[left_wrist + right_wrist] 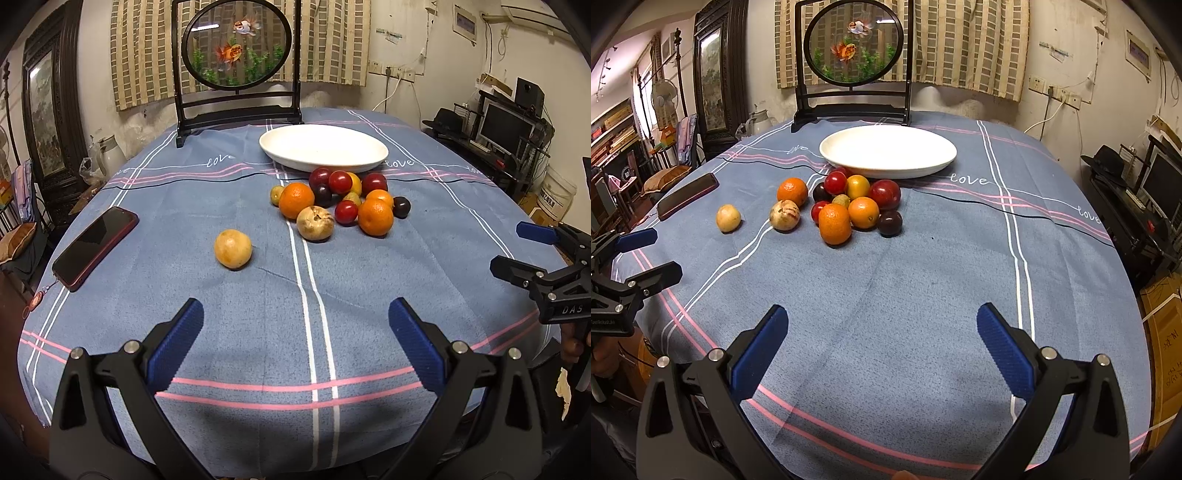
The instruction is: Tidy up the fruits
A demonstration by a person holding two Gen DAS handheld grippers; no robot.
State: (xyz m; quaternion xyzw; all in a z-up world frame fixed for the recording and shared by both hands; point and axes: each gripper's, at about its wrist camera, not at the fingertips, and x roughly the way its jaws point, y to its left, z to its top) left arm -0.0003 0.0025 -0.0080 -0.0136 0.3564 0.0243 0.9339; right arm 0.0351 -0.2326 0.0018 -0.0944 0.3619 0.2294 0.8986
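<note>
A table covered by a blue checked tablecloth [229, 332] is seen from two hand-held grippers, both held low over its near edge. Furthest left, a dark phone [95, 248] lies flat on the cloth, well apart from the fruit.

The left gripper [295, 332] is held with its blue pads spread wide and nothing between them. Ahead of it, slightly left, a single yellow fruit [233, 248] sits alone, apart from the rest. Further right, a heap of fruit [340, 201] is gathered just in front of an empty white plate [323, 147], the rearmost pieces touching or nearly touching its rim. Oranges, red and dark plums and a pale speckled fruit [315, 223] are packed together there.

The right gripper [882, 332] is likewise held wide apart and empty, with the heap ahead and to its left.

No fruit appears to have been placed yet. The lone yellow fruit is judged the easiest first pick for the left gripper: it can be straddled squarely across its widest part, closed on gently so it is not squeezed out, then lifted clear over the heap and lowered into the plate rather than dropped, since round fruit may roll.
</note>
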